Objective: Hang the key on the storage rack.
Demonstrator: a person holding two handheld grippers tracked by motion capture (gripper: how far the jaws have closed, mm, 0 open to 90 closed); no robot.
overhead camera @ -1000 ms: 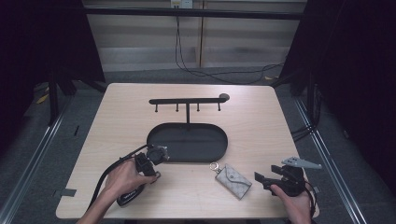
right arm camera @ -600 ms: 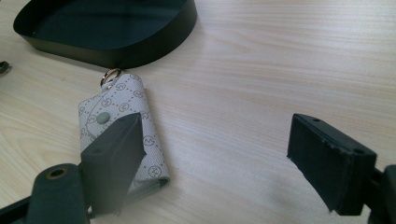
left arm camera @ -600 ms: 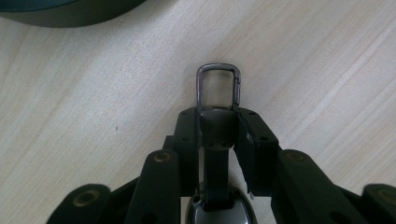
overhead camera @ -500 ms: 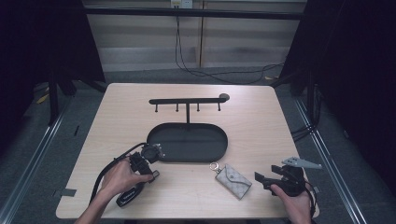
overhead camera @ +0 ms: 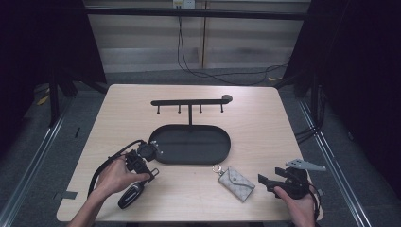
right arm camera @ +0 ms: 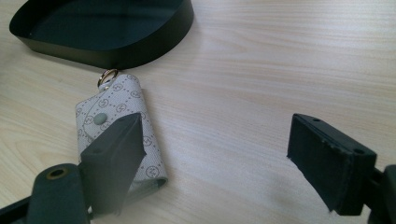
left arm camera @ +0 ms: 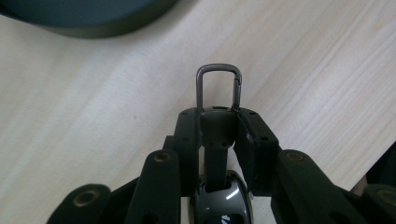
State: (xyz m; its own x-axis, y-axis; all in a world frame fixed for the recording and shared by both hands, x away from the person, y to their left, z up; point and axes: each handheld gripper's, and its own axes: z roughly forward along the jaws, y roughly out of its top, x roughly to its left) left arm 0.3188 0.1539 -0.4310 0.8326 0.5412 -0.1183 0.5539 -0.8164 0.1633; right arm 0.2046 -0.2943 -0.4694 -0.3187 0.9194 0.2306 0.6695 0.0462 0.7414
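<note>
Key fob [overhead camera: 131, 195] sits near the front-left corner of the table [overhead camera: 265, 123], and the left gripper [left arm camera: 219, 122] has it clamped by the strap right below its metal clip [left arm camera: 218, 86]. In the left gripper view you can see the jaws squeezed onto that dark strap, the rectangular clip poking out past the tips, and the glossy black body of the fob tucked underneath between the arms. From the high view the fob looks like a longish dark thing angled toward the front edge, still lying on the wood as far as I can tell.

So I'd call this the pickup step: grip's made, lift hasn't happened. There's a hook rack [overhead camera: 190, 102] standing behind the oval black tray [overhead camera: 222, 156] mid-table, so my guess is the clip is meant for one of those hooks, or the fob just goes in the tray. Either way the next move needs a clean lift, then turning the hand so the clip's opening faces a hook. The clip is small, so lining it up will be fiddly.

Right gripper [right arm camera: 215, 154] is wide open and holding nothing, parked near the front-right corner. It's pointing at the pouch [overhead camera: 236, 182], a pale monogram key case with a snap and a gold ring, lying just in front of the tray.
</note>
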